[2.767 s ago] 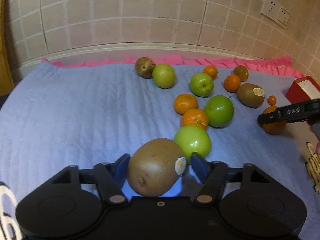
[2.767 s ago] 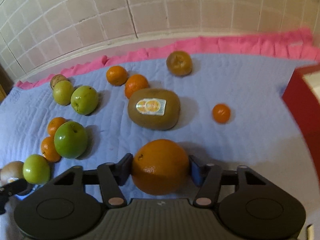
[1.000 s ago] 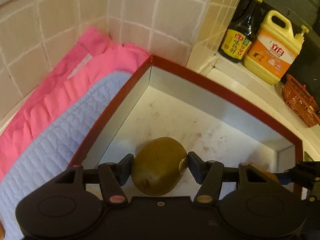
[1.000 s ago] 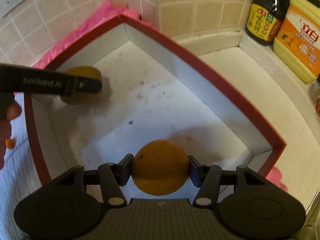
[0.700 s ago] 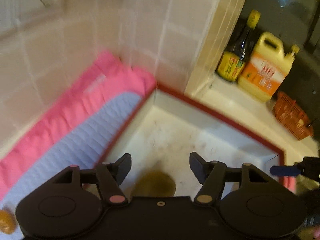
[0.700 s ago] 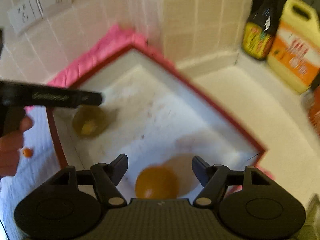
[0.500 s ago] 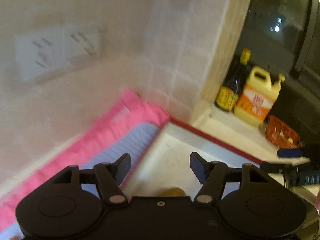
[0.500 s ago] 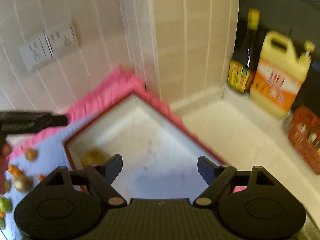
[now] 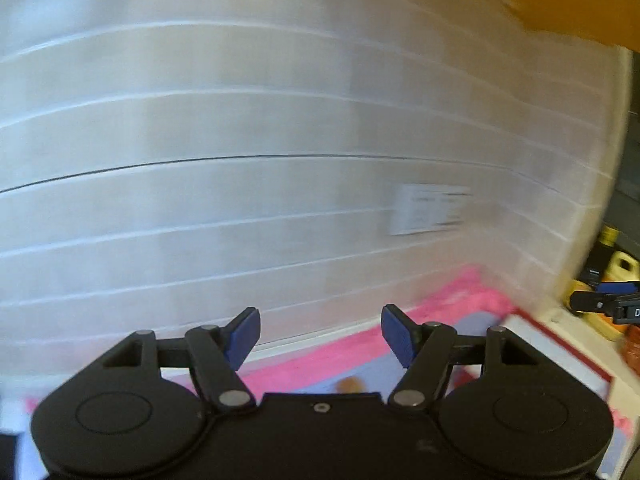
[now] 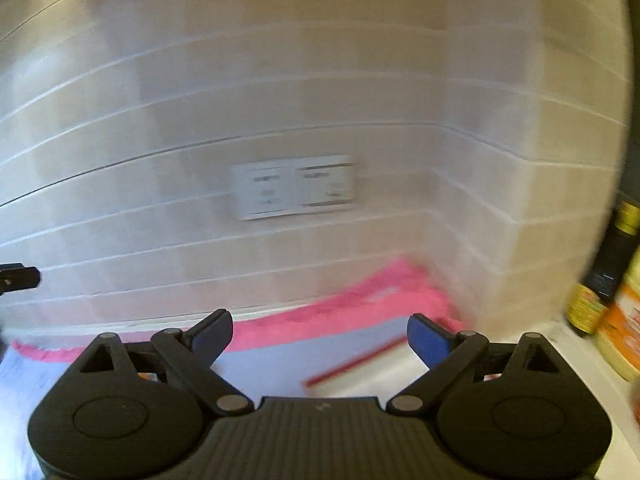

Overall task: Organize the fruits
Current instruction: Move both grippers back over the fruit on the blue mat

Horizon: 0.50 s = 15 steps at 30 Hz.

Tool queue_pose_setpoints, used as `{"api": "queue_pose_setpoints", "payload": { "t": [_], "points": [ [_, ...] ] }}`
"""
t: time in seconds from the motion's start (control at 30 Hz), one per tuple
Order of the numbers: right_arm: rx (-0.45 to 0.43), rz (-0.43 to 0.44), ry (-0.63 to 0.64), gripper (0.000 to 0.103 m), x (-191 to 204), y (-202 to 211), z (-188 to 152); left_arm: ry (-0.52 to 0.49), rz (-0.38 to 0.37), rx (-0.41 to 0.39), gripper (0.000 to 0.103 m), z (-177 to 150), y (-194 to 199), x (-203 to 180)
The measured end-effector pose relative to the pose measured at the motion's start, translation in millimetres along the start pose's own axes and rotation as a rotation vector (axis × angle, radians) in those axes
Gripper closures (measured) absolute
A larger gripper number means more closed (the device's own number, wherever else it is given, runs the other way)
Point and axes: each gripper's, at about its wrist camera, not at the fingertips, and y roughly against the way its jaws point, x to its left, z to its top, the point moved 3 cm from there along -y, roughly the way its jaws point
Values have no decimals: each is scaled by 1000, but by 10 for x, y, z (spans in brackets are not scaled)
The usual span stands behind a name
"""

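- The left gripper (image 9: 320,336) is pointing up at the tiled wall (image 9: 240,128), its two fingers spread wide apart with nothing between them.
- The right gripper (image 10: 320,334) is also facing the wall, its fingers standing wide apart and carrying nothing.
- Both views are showing heavy motion blur, so small details are hard to read.
- In the left wrist view, one small brownish fruit (image 9: 347,384) is peeking out just above the gripper body, lying on the blue-grey quilted mat (image 9: 476,318); its kind cannot be told through the blur.
- A pink cloth (image 9: 448,294) is running along the foot of the wall behind the mat.
- The red-rimmed box (image 9: 560,350) is showing at the lower right of the left view, beside the mat; its inside is hidden here, so any fruit in it is out of sight.
- In the right wrist view, a stretch of the box's red rim (image 10: 352,362) is showing between the fingers.
- A double wall socket (image 10: 294,186) is sitting on the tiles straight ahead of the right gripper.
- A dark sauce bottle (image 10: 612,256) and an orange-labelled yellow jug (image 10: 624,332) are standing at the right edge of that view.
- The right gripper's tip is appearing at the far right edge of the left view.
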Motion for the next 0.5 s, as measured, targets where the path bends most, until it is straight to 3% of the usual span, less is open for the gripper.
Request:
{"api": "queue_pose_setpoints", "payload": {
  "t": [0.13,0.2,0.37,0.5],
  "points": [
    [32,64,66,7,458,-207,5,36,102,22,22,-275,235,402],
    [54,89,98,7,671,-346,-9,63,118,52,22,-456,268,550],
    [144,160,149,7,1007,-794,-222,119,154,199,21,-1115,124,731],
    [287,228,177,7,1237,-1210,-582,112,189,326,21,-1684,-51,635]
  ]
}}
